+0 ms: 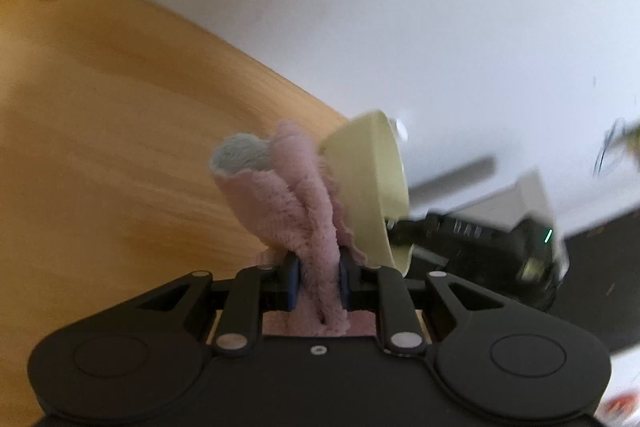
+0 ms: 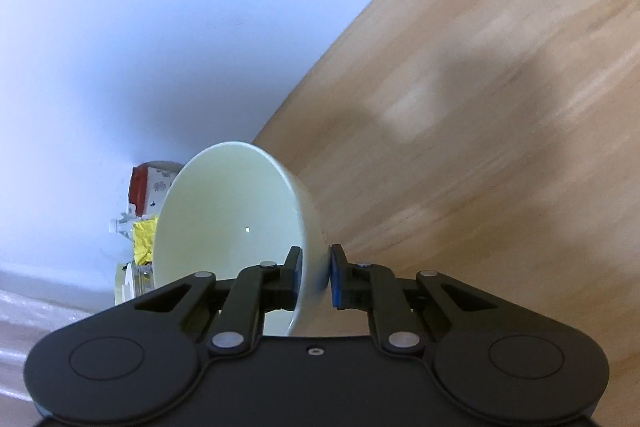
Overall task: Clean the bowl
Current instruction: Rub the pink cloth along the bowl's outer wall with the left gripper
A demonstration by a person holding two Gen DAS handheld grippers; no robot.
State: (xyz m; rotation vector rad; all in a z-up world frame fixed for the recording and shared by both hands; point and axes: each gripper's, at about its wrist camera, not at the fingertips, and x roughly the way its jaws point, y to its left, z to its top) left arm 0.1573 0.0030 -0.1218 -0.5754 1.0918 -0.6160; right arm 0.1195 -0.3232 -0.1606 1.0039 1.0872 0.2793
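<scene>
Here the right hand-held gripper point(image 2: 314, 277) clamps the pale bowl point(image 2: 228, 223) by its rim, tilted above the worktop point(image 2: 480, 107), while the left hand-held gripper point(image 1: 317, 281) pinches a pink cloth point(image 1: 288, 203) beside it; wiping inside likely comes next.

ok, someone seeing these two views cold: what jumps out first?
The pale cream bowl held up on its side, the right gripper clamped on its rim, one pad inside and one outside. In the left wrist view, a bunched pink cloth pinched in the left gripper sits right against the bowl's outer wall. Behind both: a wooden table and a white wall.
</scene>
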